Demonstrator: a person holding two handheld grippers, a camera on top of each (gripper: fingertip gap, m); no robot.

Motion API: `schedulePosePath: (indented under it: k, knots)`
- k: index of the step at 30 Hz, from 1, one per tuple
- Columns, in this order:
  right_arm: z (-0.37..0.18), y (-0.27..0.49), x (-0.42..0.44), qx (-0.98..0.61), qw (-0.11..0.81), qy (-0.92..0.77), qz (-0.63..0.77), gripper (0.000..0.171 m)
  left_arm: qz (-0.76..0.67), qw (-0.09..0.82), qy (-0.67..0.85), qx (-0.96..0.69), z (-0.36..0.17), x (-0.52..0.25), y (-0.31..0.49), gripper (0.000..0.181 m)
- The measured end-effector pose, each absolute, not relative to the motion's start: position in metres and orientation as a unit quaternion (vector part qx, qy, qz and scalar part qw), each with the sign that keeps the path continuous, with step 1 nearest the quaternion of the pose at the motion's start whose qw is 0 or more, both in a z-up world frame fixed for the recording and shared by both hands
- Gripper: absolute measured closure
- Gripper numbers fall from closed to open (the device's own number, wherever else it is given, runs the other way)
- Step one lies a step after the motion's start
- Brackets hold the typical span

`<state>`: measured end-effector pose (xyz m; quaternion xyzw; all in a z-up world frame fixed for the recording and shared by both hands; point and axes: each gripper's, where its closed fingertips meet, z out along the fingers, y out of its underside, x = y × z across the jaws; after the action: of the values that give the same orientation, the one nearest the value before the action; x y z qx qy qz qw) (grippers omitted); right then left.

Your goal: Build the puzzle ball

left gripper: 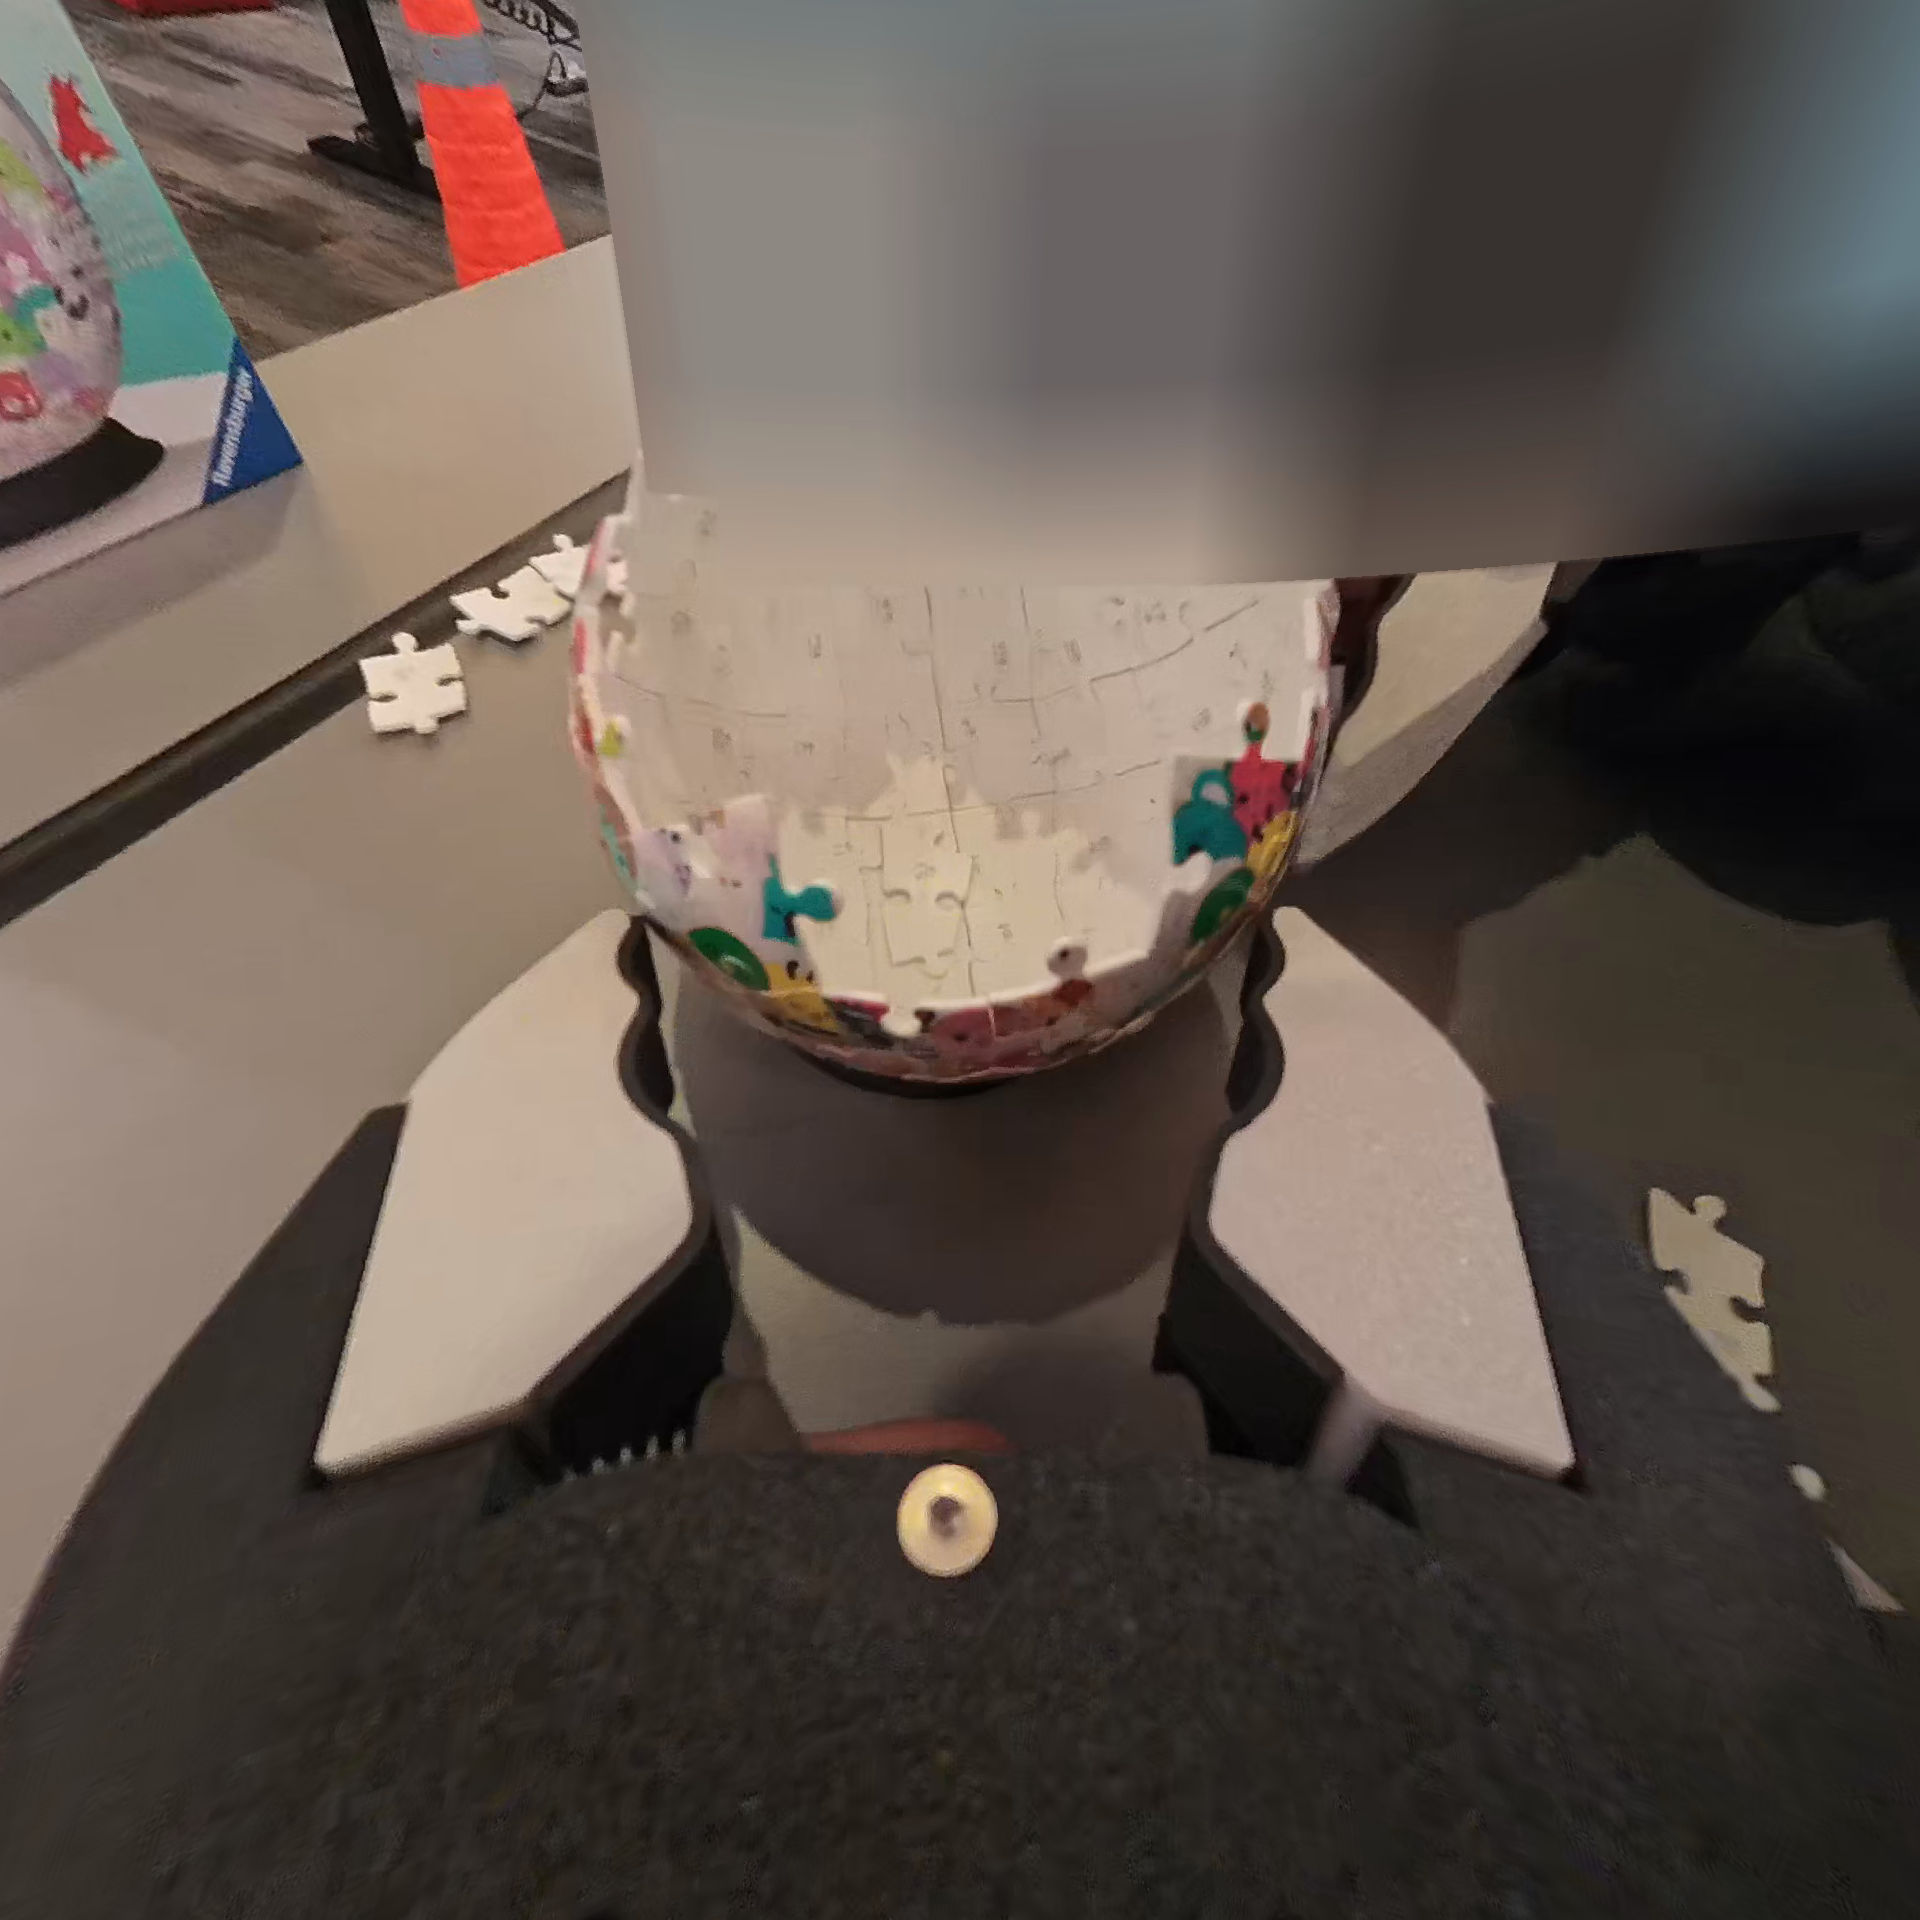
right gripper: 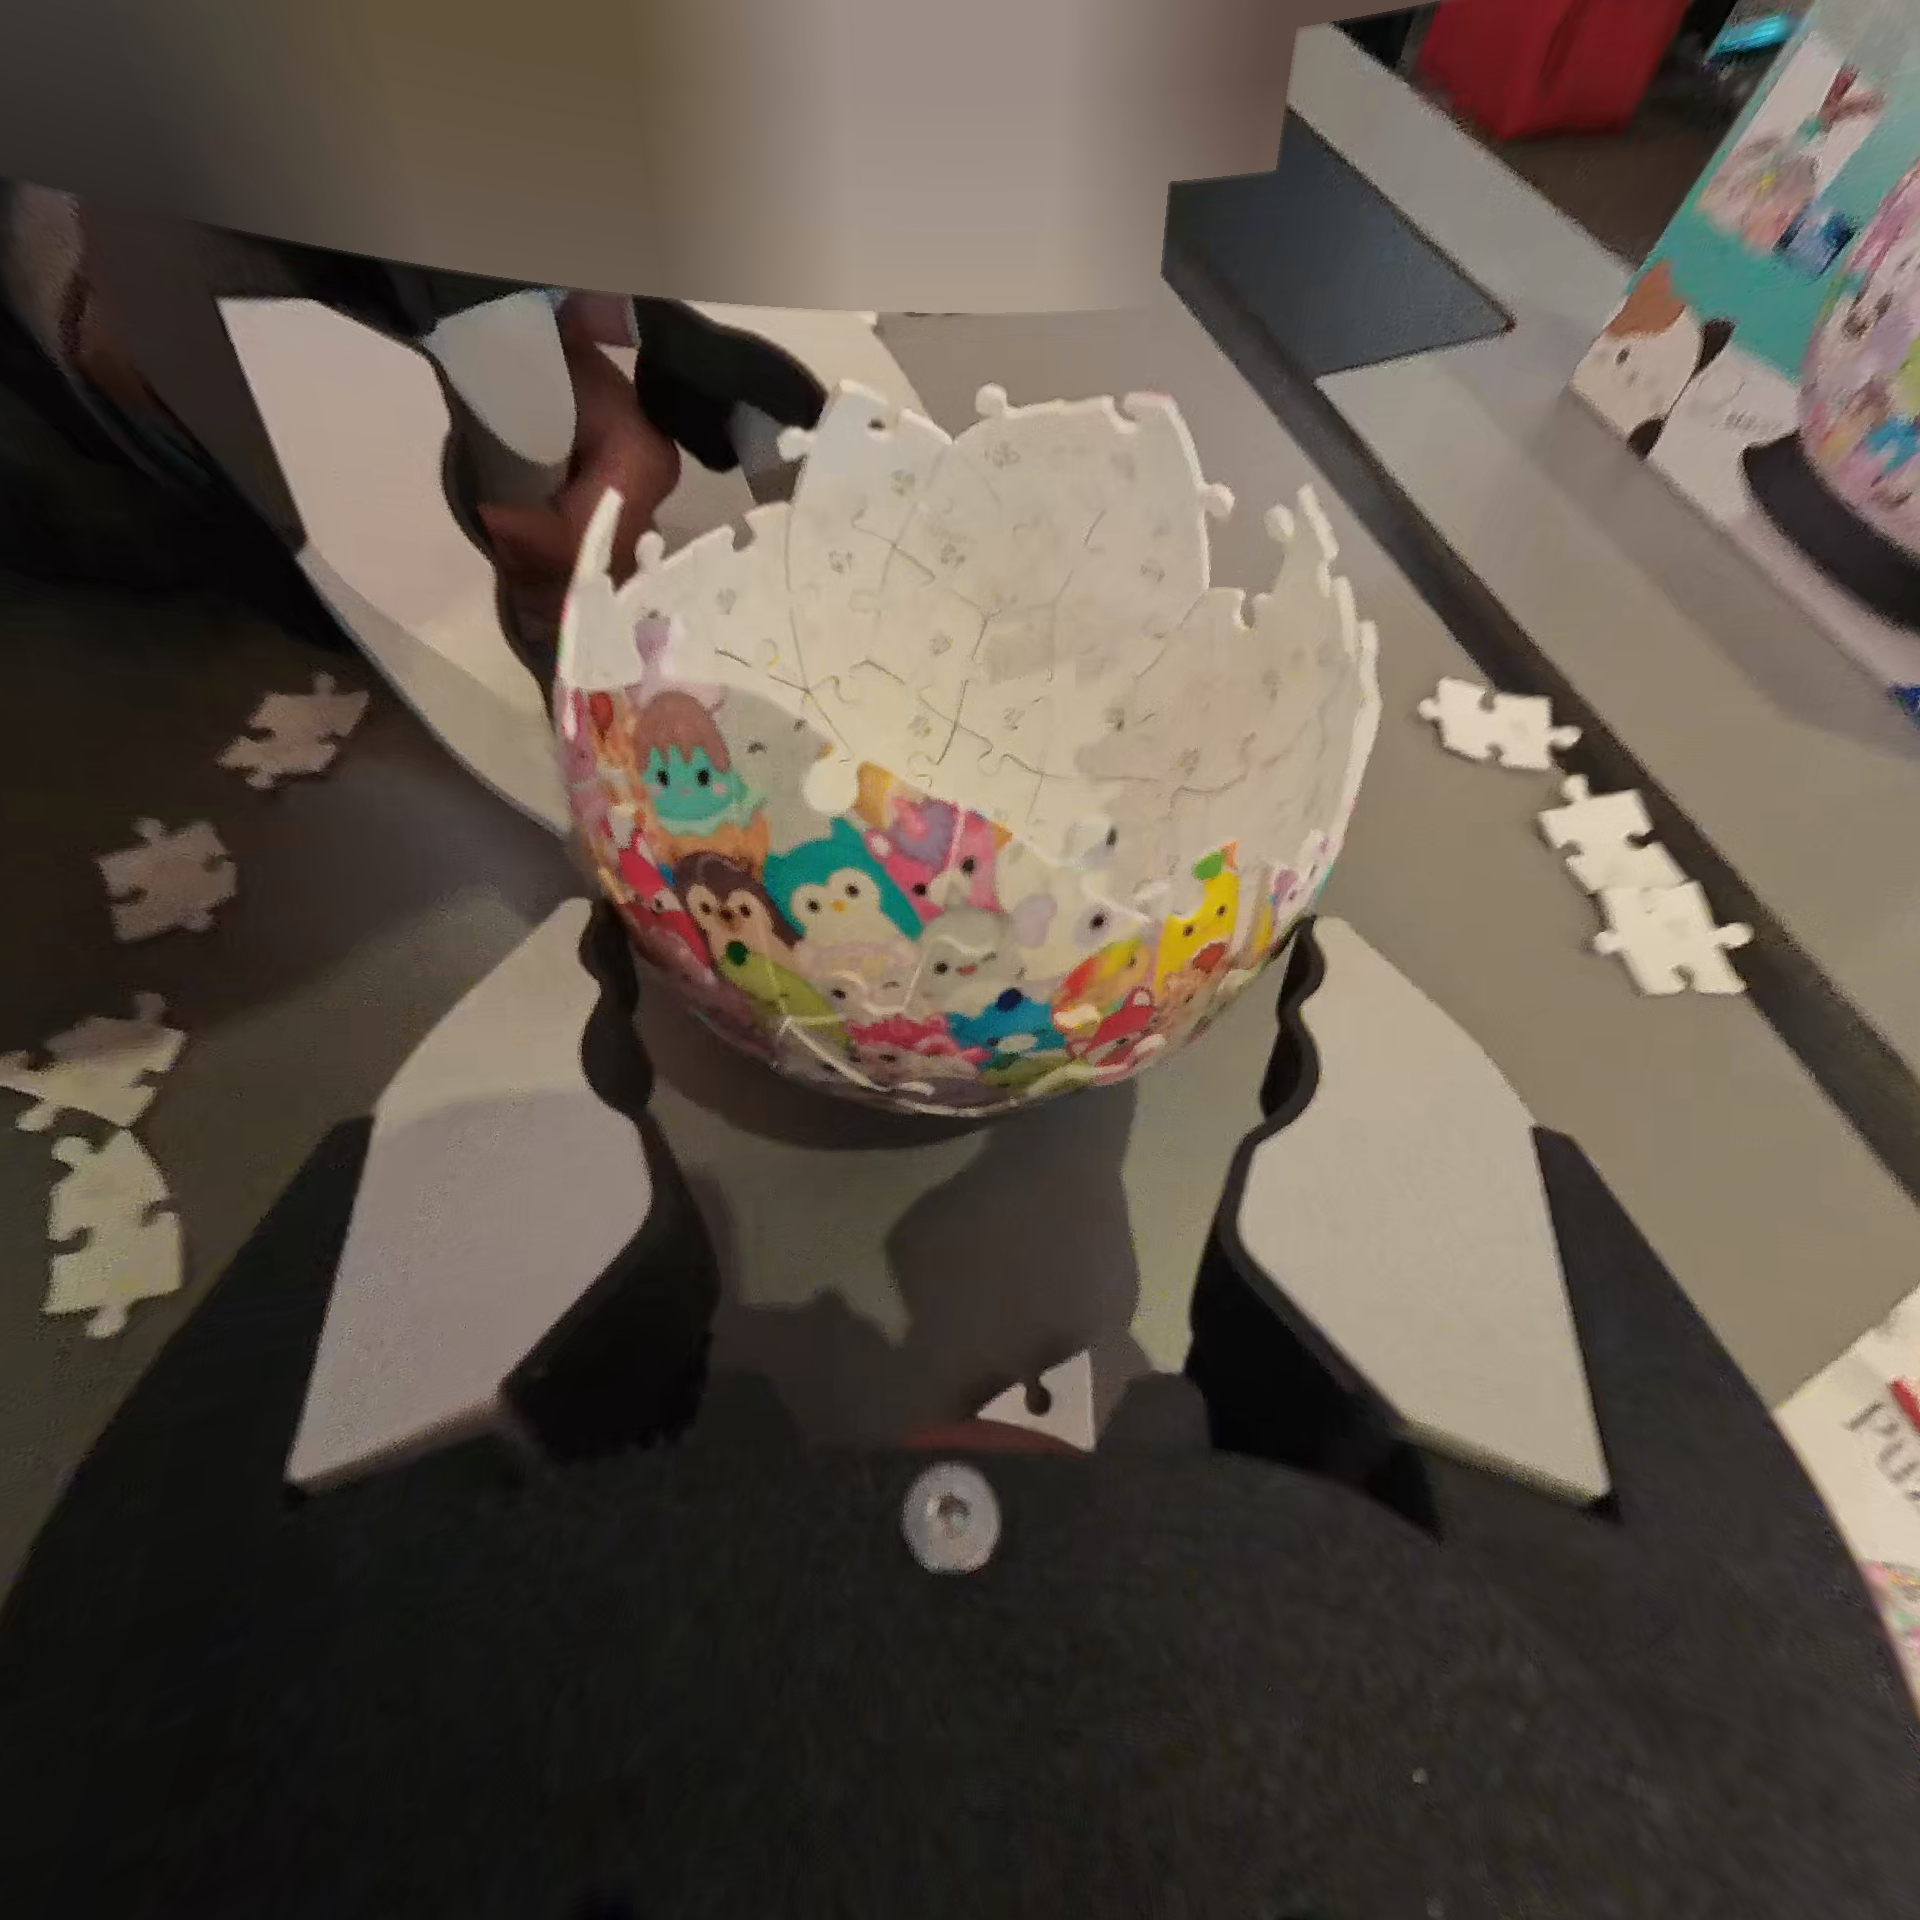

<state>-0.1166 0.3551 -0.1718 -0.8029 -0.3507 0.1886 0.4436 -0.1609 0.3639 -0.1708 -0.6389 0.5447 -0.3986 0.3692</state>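
Observation:
The half-built puzzle ball point(left gripper: 935, 748) is an open bowl, white inside and printed with colourful cartoon animals outside. It stands upright on the grey table, also in the right wrist view point(right gripper: 966, 790). My left gripper point(left gripper: 951, 966) is open, jaws wide, tips at the ball's lower sides. My right gripper point(right gripper: 951, 956) is open too, and flanks the ball's lower part from the opposite side. I cannot tell whether any fingertip touches the ball. The left gripper also shows behind the ball in the right wrist view point(right gripper: 613, 468), with a hand behind it.
Loose white puzzle pieces lie face down around the ball point(left gripper: 414, 681) point(left gripper: 1714, 1288) point(right gripper: 1605, 842) point(right gripper: 166, 873). The puzzle box point(left gripper: 125, 312) point(right gripper: 1766, 260) stands on a raised ledge. An orange cone point(left gripper: 483, 135) is on the floor beyond. A printed sheet point(right gripper: 1870, 1434) lies near right.

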Motion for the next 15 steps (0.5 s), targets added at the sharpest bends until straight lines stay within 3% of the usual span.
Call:
schedulePosePath:
  k: [7,15]
  knots:
    - [-0.164,0.351,-0.115,-0.792,0.461,-0.332,0.223,0.055,-0.434,0.348,0.519,-0.649,-0.166,-0.168,0.366,0.075]
    - [-0.158,0.35,-0.111,-0.812,0.358,-0.19,0.419,0.064,-0.499,0.266,0.5,-0.656,-0.162,-0.165,0.367,0.078]
